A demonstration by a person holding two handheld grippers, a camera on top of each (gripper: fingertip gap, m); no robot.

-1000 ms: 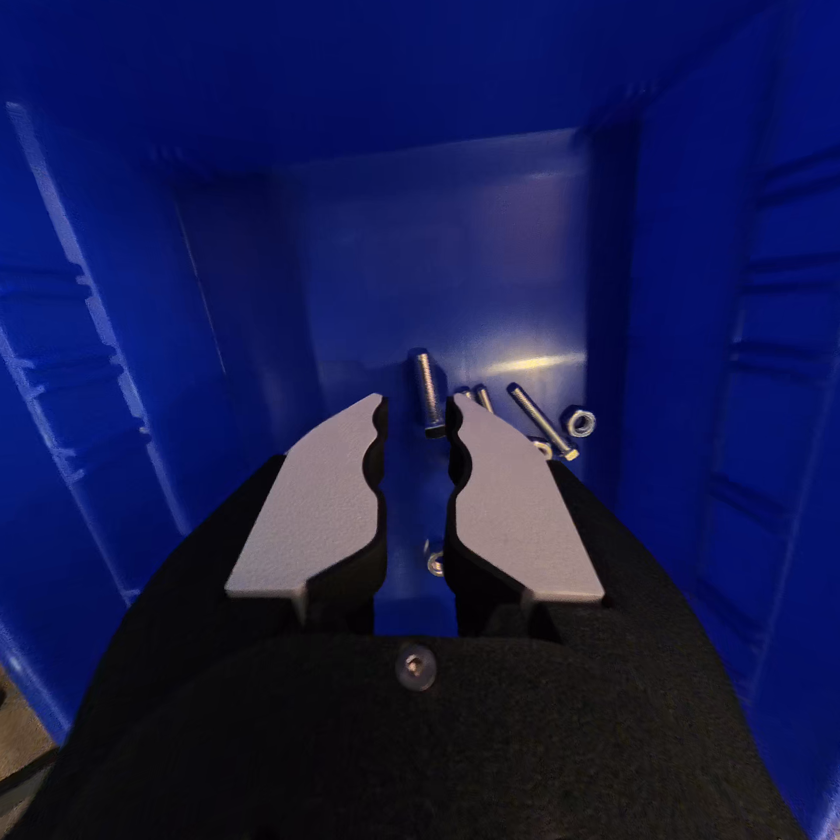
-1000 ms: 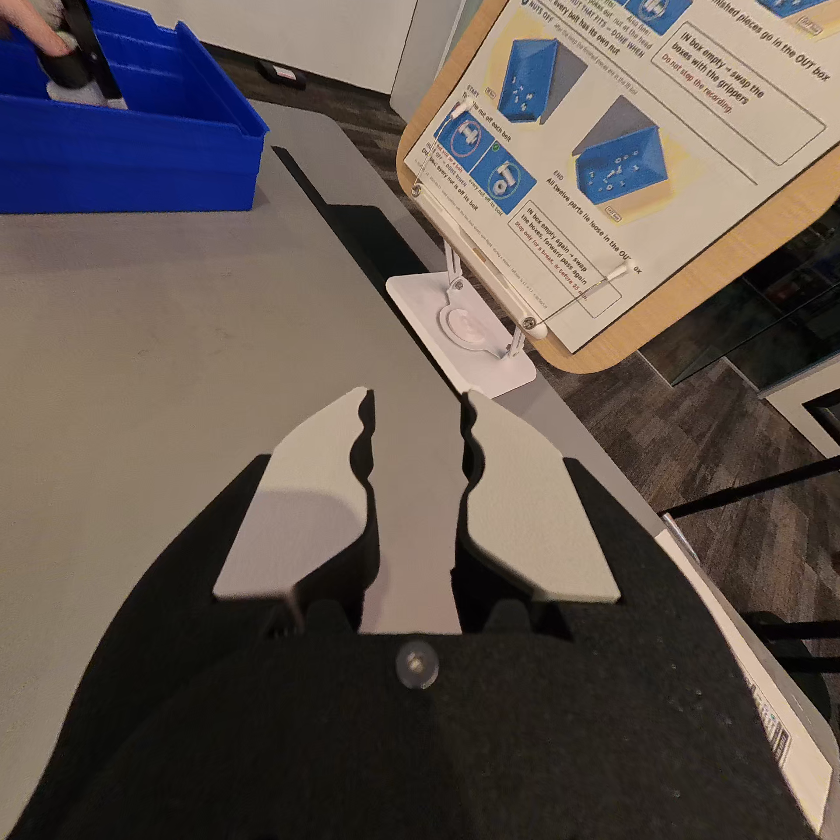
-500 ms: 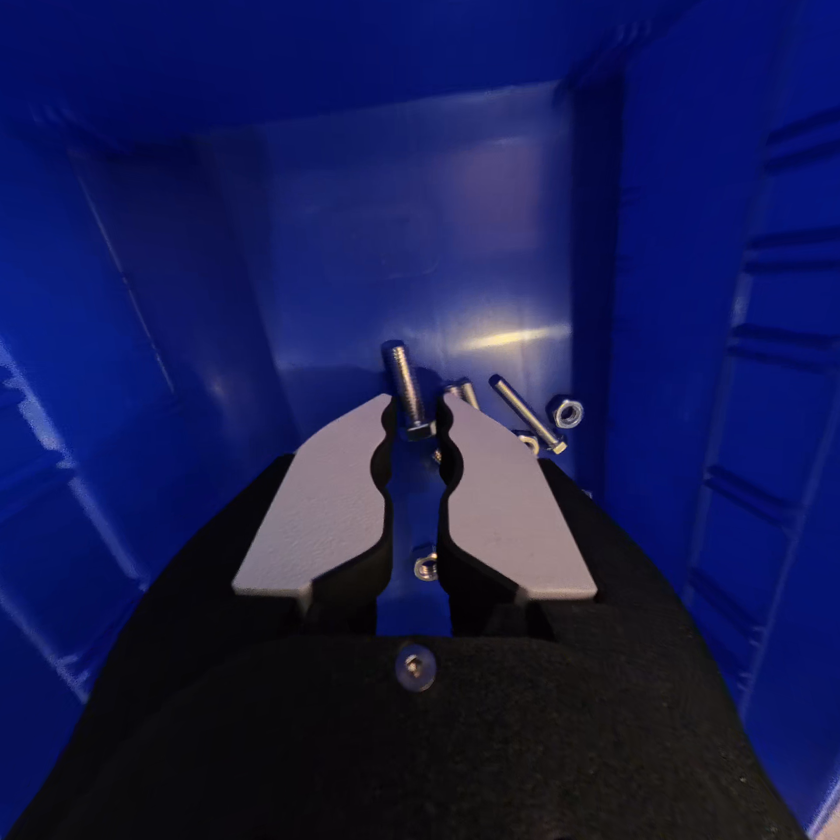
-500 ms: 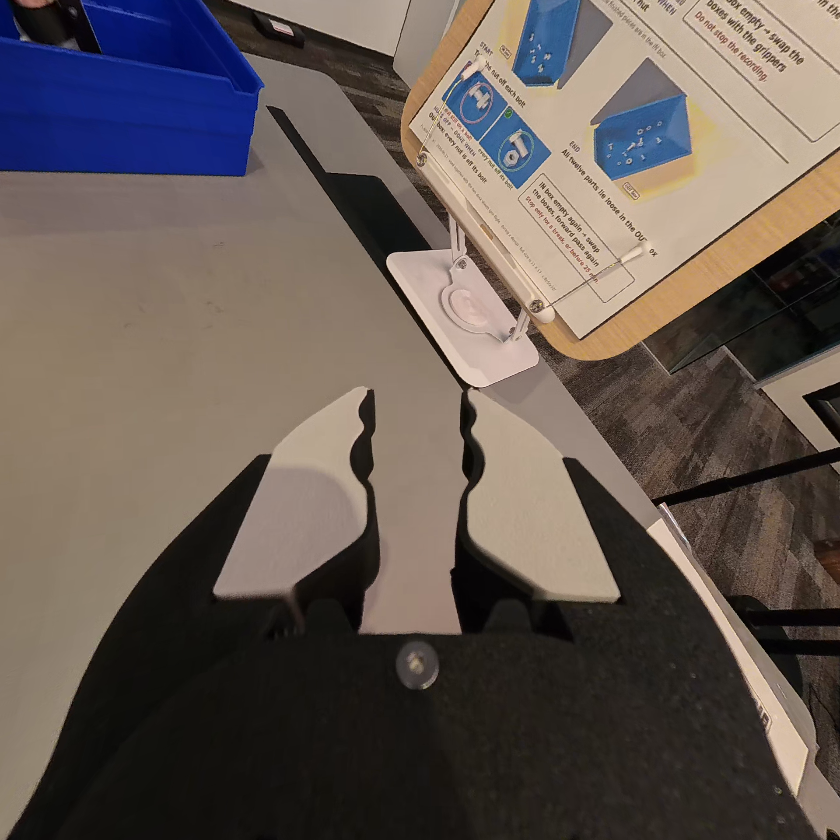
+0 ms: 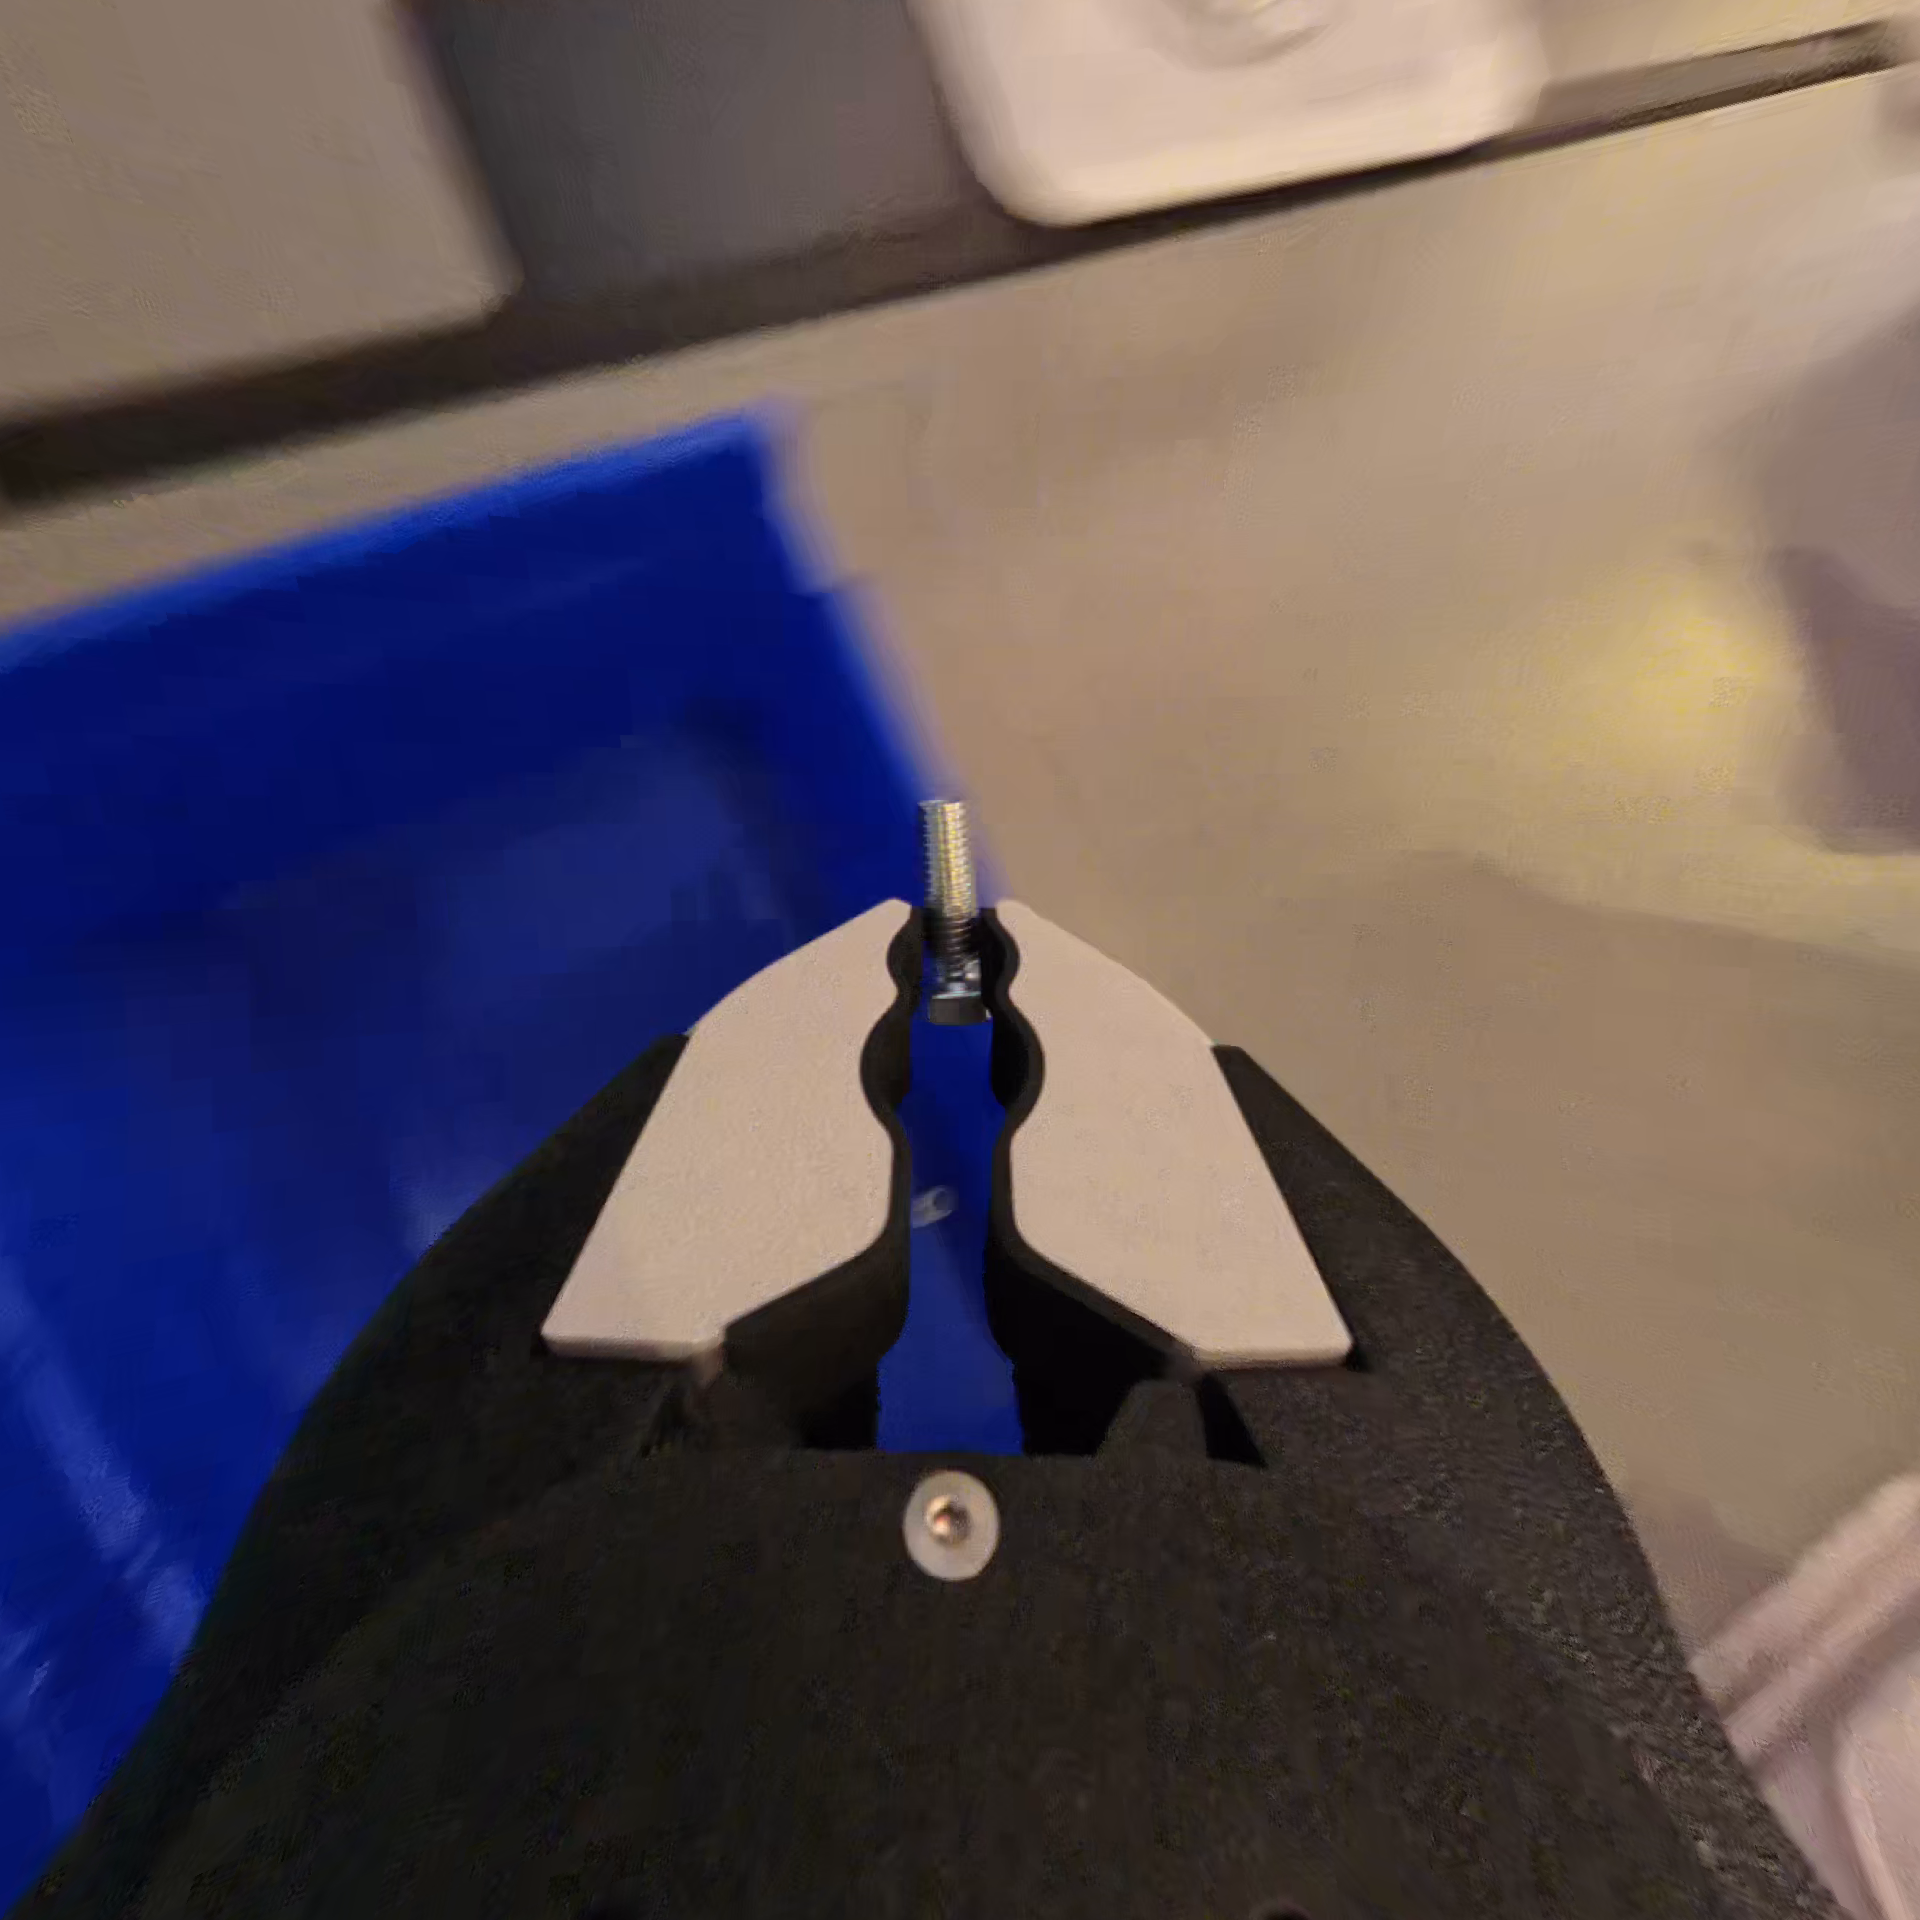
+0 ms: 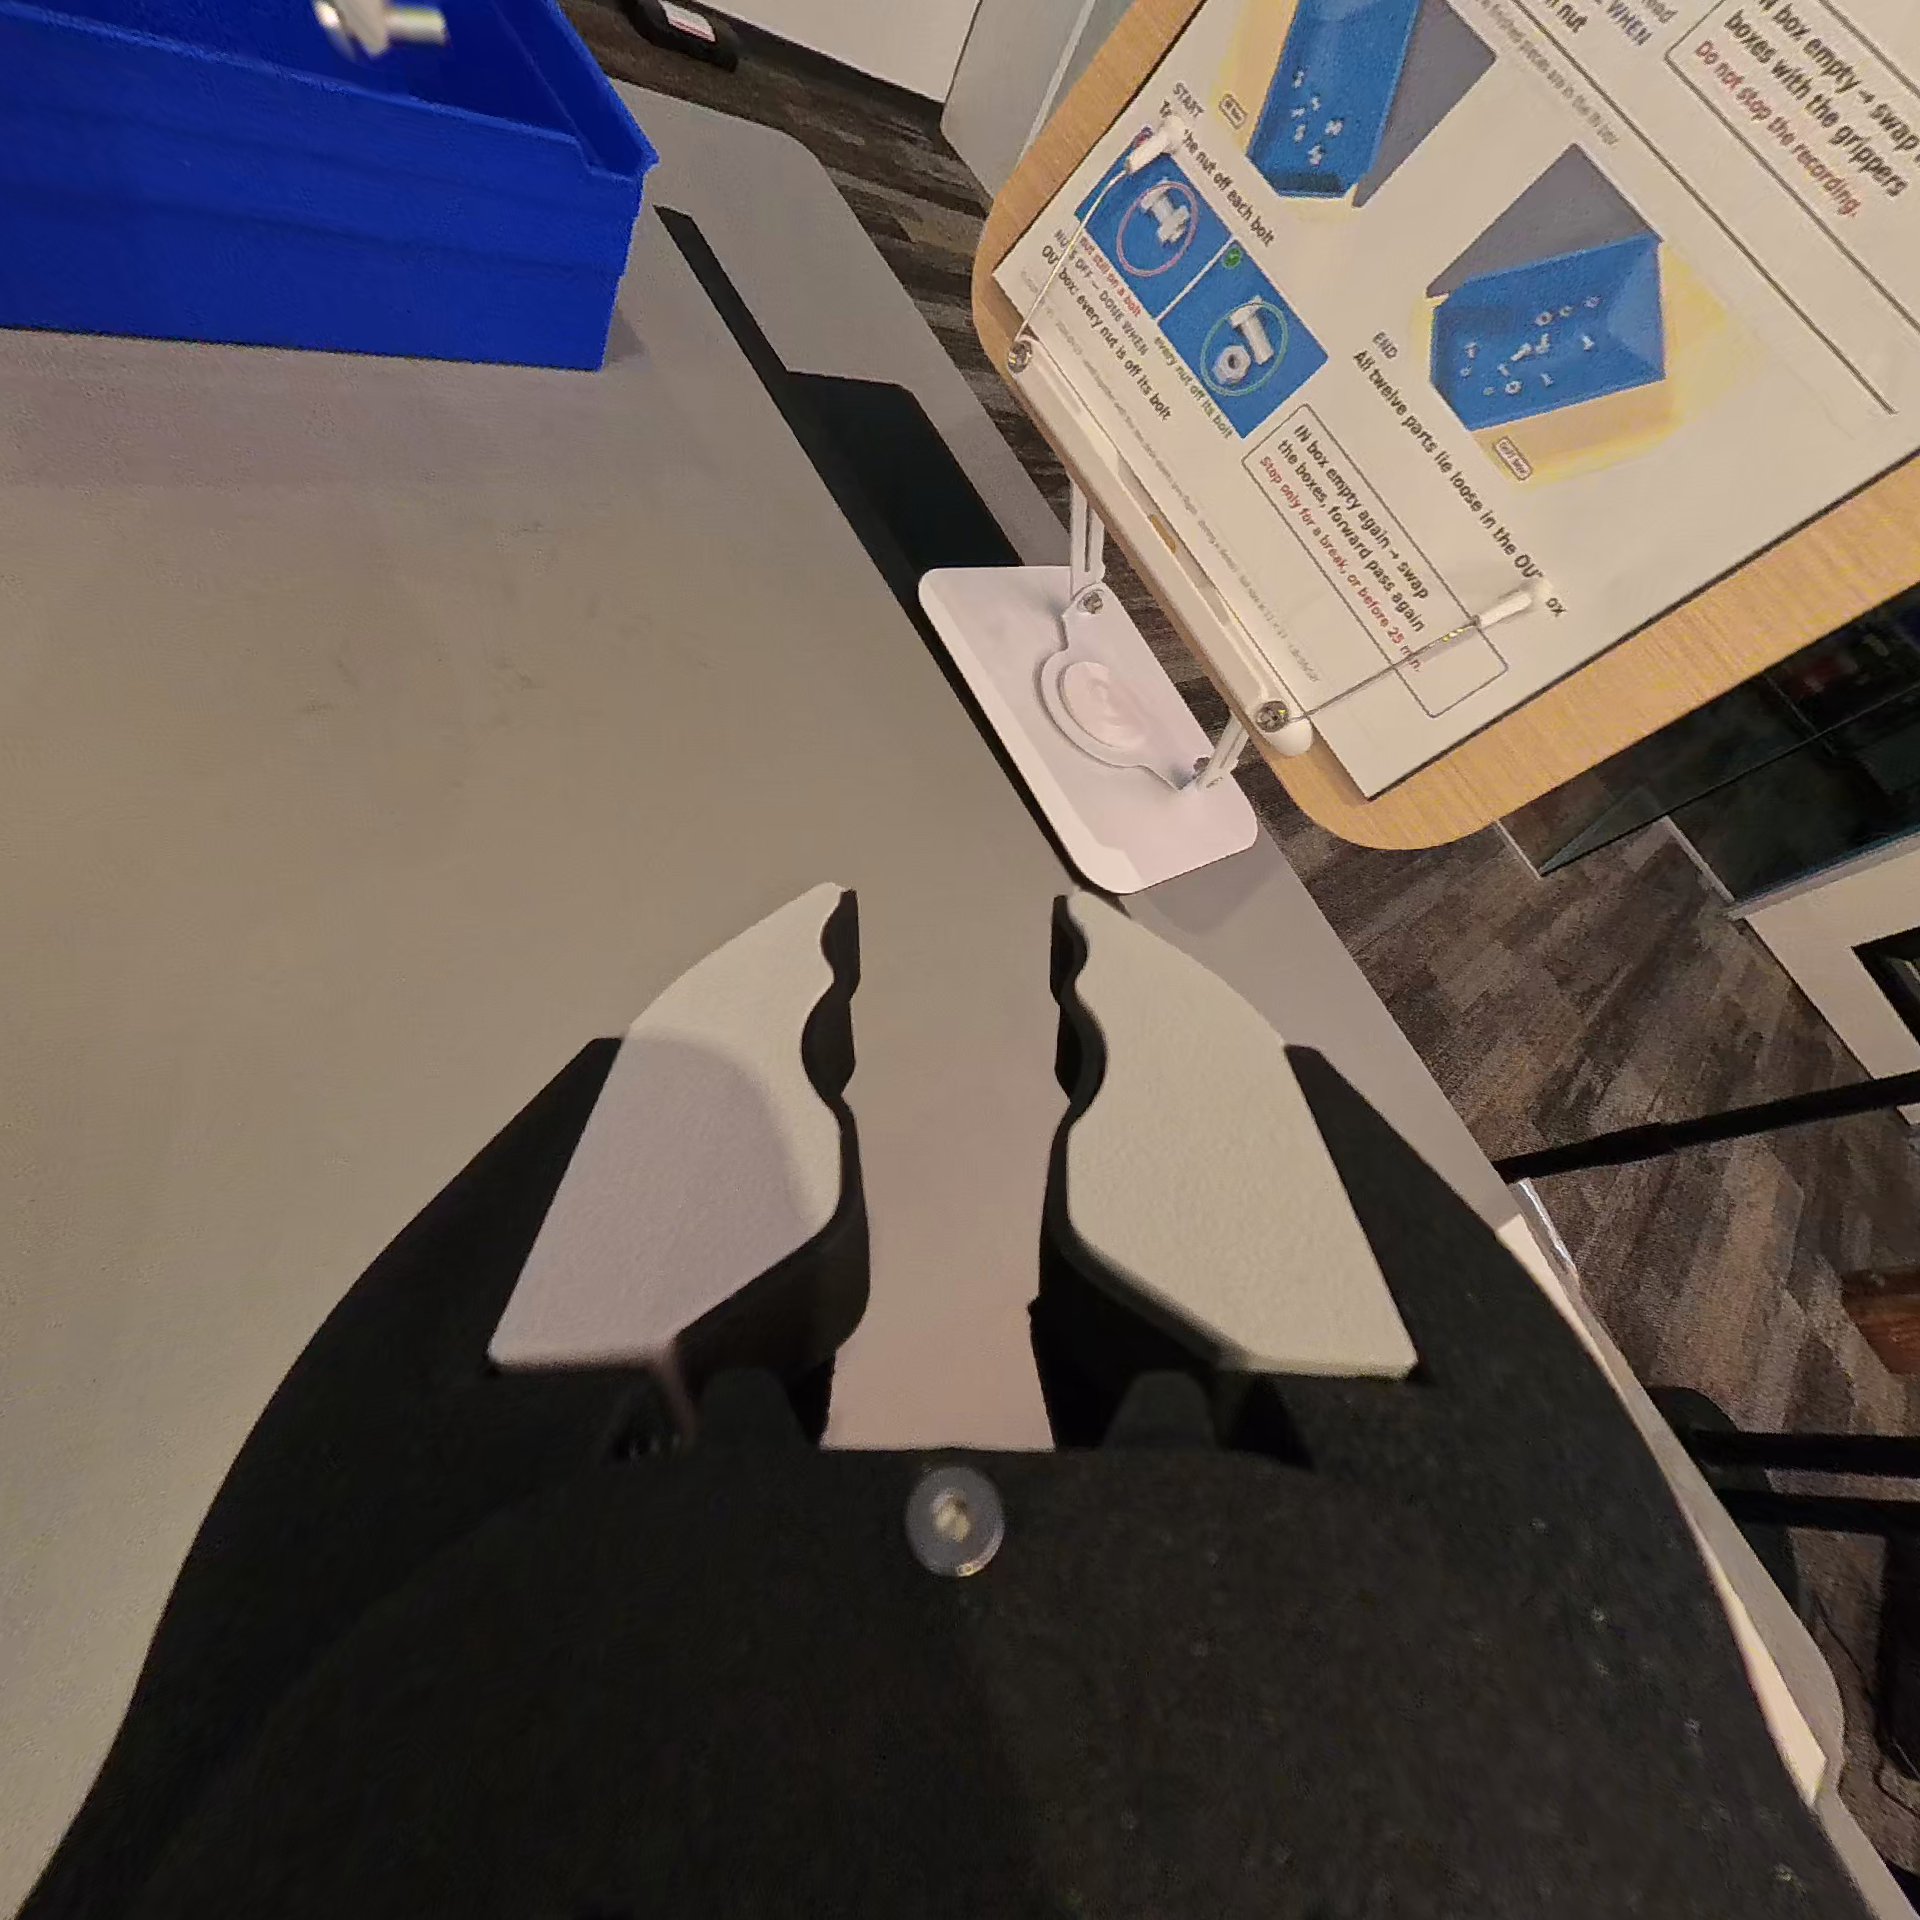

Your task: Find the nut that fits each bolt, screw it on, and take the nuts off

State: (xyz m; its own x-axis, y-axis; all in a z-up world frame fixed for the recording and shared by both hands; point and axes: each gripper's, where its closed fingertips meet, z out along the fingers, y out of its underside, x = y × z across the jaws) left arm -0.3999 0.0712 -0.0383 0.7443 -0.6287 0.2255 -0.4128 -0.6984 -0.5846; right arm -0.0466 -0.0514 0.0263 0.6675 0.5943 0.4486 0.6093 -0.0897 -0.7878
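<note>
L gripper (image 5: pixel 951 914) pinching bolt (image 5: pixel 949 883) at fingertips; hex head sits back btwn fingers, threaded shank sticks out fwd past tips. Below and left of it: blue bin (image 5: pixel 416 831), blurred; small metal part, maybe nut (image 5: pixel 932 1205), seen thru gap btwn fingers, on bin floor. Grey surface (image 5: pixel 1299 727) ahead-right.

R gripper (image 6: pixel 954 914) spread, nothing btwn fingers, over grey surface (image 6: pixel 364 675). Ahead-right: white stand base (image 6: pixel 1091 727), instruction board (image 6: pixel 1507 364) above it. Far ahead-left: blue bin (image 6: pixel 312 239).
</note>
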